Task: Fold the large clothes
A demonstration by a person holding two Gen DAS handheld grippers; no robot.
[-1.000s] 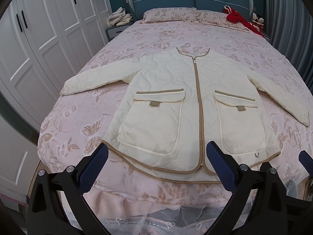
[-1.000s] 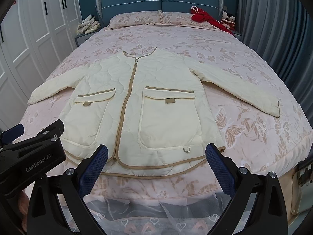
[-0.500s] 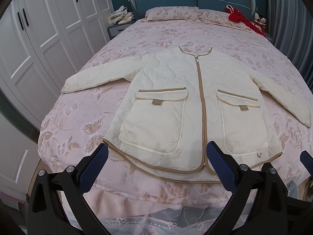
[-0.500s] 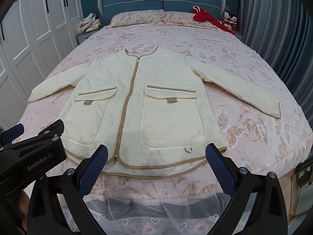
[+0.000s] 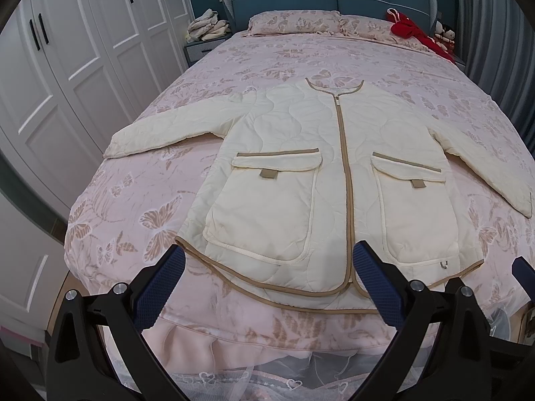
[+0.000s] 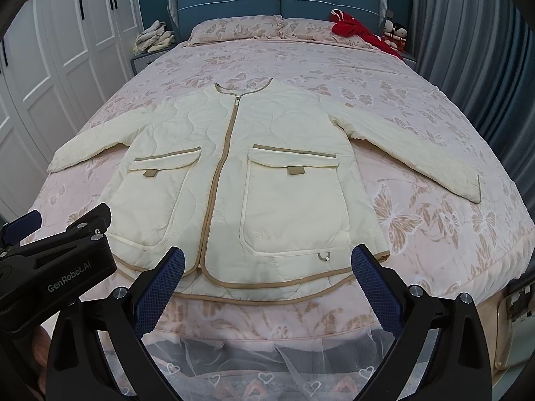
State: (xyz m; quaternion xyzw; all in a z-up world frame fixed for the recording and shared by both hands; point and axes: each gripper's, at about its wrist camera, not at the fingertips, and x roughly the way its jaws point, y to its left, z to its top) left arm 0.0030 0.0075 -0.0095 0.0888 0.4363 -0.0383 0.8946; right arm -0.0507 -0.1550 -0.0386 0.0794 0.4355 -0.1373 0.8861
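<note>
Both tools have crept closer to the cream jacket [image 5: 301, 180], which lies flat ahead; left gripper [image 5: 272, 282] and right gripper [image 6: 267, 282] gape wide, folding not started

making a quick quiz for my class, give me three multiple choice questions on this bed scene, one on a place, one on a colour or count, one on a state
1. Where does the red garment lie?
A. on the jacket
B. at the head of the bed by the pillows
C. on the floor

2. What colour is the trim on the jacket?
A. tan
B. black
C. green

3. How is the jacket's zip?
A. fully open
B. closed up to the neck
C. torn off

Answers:
1 B, the red cloth sits by the pillows near the headboard.
2 A, tan edging runs along hem, zip and pocket flaps.
3 B, the two fronts meet along the whole zip, and both sleeves lie spread on the bed. The left tool and right tool are both open, holding nothing.
</note>
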